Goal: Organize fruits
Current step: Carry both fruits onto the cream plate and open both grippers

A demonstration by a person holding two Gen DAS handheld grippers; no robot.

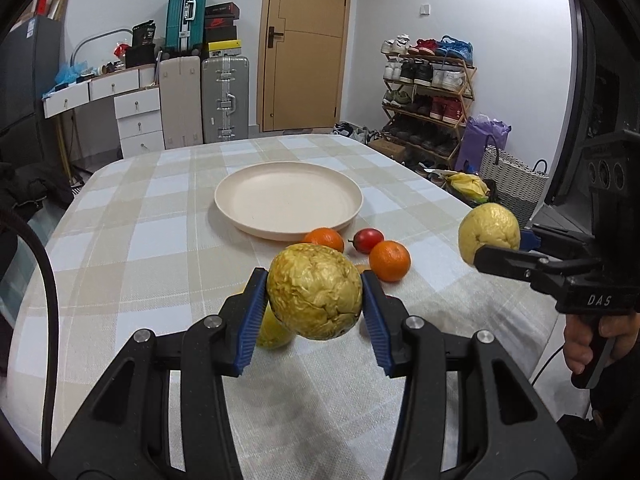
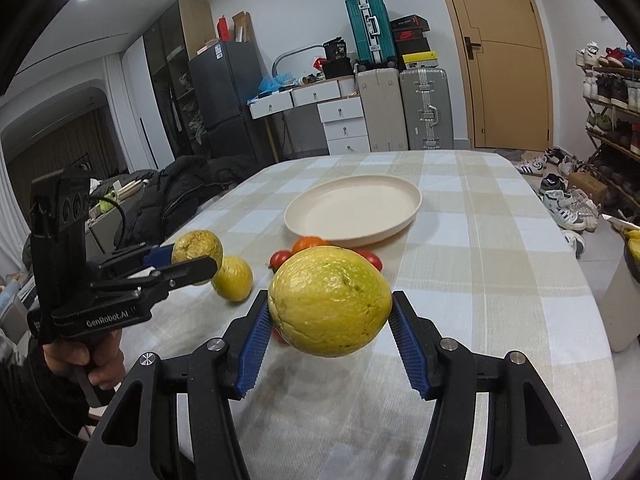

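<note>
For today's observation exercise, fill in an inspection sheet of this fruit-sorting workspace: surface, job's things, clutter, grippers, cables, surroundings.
Surface: table under a checked cloth.
Job's things: empty cream plate; two oranges, red fruits and a yellow fruit lying on the cloth near the plate.
Clutter: nothing seen on the table.
Grippers: left gripper shut on a wrinkled yellow fruit; right gripper shut on a smooth yellow fruit; both off the cloth.
Cables: black cable at the left edge.
Surroundings: suitcases, door, shoe rack.

Left hand-held gripper (image 1: pixel 315 298) clamping wrinkled yellow fruit (image 1: pixel 314 296) above checked tablecloth (image 1: pixel 160 240), cream plate (image 1: pixel 240 196) beyond
</note>
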